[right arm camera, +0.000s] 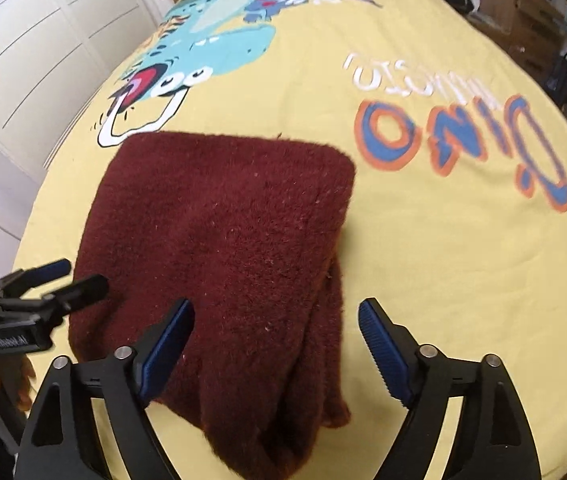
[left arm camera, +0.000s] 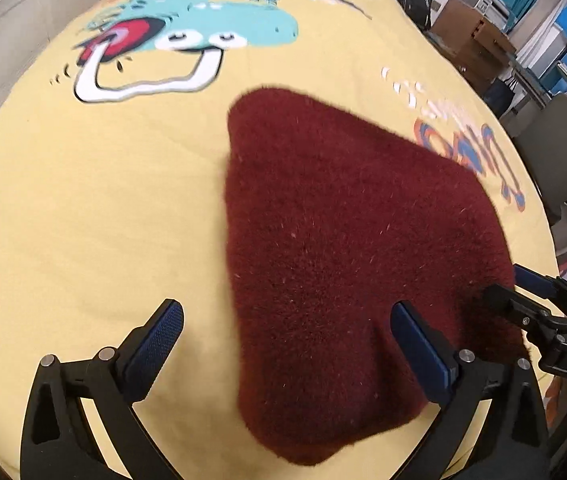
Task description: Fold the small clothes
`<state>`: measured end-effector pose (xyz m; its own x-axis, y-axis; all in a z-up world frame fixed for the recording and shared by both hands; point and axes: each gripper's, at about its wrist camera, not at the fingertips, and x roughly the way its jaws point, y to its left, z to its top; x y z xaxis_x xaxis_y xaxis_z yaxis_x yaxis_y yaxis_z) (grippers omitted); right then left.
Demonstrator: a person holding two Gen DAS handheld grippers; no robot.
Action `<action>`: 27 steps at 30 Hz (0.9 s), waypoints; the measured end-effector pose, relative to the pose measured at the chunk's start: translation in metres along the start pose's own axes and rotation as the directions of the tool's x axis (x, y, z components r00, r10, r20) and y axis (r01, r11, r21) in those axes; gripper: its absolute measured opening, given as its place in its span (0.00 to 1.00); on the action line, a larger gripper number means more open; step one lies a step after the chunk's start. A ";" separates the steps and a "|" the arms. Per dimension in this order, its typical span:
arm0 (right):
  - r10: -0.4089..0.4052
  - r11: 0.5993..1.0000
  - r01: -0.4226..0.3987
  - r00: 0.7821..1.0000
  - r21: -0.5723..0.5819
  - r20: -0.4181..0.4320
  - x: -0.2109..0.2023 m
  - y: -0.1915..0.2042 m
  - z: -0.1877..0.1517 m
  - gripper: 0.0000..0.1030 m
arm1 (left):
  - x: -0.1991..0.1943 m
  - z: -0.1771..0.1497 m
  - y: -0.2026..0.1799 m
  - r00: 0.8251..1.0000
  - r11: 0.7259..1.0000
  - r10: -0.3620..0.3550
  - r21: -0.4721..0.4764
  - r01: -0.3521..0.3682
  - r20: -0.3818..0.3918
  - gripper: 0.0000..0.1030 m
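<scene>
Both grippers are hovering with jaws spread, gripping nothing
You are facing a maroon garment (right arm camera: pixel 219 248) lying folded on the yellow sheet (right arm camera: pixel 443 260); little seems left beyond tidying

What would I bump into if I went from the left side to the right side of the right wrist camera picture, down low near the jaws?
left gripper → right gripper's left finger → dark red fuzzy garment → right gripper's right finger → bare yellow bedsheet
</scene>
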<state>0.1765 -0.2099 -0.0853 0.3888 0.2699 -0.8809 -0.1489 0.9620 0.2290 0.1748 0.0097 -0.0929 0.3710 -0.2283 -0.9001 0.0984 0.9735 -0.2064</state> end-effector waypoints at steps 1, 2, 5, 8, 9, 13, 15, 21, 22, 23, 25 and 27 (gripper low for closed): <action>-0.001 1.000 0.001 1.000 -0.003 0.005 -0.002 0.000 -0.003 1.00 | -0.003 -0.001 0.000 1.000 1.000 0.000 -0.003 0.000 -0.002 0.99; 0.001 1.000 -0.001 1.000 -0.006 0.013 -0.004 0.000 -0.005 1.00 | -0.007 -0.002 0.001 1.000 1.000 -0.007 -0.005 0.007 0.000 0.99; 0.002 1.000 -0.002 0.999 -0.003 0.039 -0.006 0.000 -0.010 1.00 | -0.010 -0.005 -0.001 1.000 1.000 -0.004 0.002 0.004 0.007 0.99; -0.027 1.000 0.027 0.999 -0.008 0.035 -0.003 -0.003 -0.016 1.00 | -0.007 -0.011 -0.001 1.000 1.000 0.021 0.010 -0.021 0.013 0.99; -0.028 1.000 0.028 0.999 -0.004 0.030 0.001 -0.004 -0.016 1.00 | 0.002 -0.005 -0.010 0.999 0.999 0.031 0.009 -0.031 0.009 0.99; -0.058 0.998 0.058 0.998 0.004 0.021 0.017 -0.014 -0.021 1.00 | 0.011 -0.014 -0.004 0.997 0.997 0.073 0.026 -0.073 -0.002 0.99; -0.074 0.997 0.074 0.997 0.014 0.006 0.025 -0.023 -0.024 1.00 | 0.016 -0.017 -0.003 0.996 0.996 0.086 0.029 -0.086 0.002 0.99; -0.030 0.997 0.030 1.000 0.069 -0.003 0.042 -0.052 -0.037 1.00 | 0.034 -0.029 0.001 0.997 0.996 0.082 0.037 -0.082 0.014 1.00; -0.020 0.997 0.020 1.000 0.080 -0.002 0.044 -0.055 -0.040 1.00 | 0.036 -0.030 0.002 0.997 0.996 0.075 0.035 -0.076 0.015 1.00; -0.016 0.996 0.015 1.000 0.088 0.003 0.045 -0.057 -0.042 1.00 | 0.038 -0.031 0.002 0.997 0.997 0.072 0.032 -0.073 0.015 1.00; -0.020 0.996 0.019 1.000 0.089 0.011 0.045 -0.056 -0.043 1.00 | 0.038 -0.031 0.002 0.997 0.997 0.074 0.032 -0.075 0.020 1.00; -0.027 0.995 0.026 1.000 0.094 0.014 0.041 -0.054 -0.043 1.00 | 0.034 -0.031 -0.002 0.996 0.995 0.087 0.040 -0.089 0.030 1.00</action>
<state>0.1616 -0.2530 -0.1518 0.4056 0.2443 -0.8808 -0.0530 0.9683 0.2442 0.1589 0.0007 -0.1352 0.4053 -0.1426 -0.9030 0.1019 0.9886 -0.1104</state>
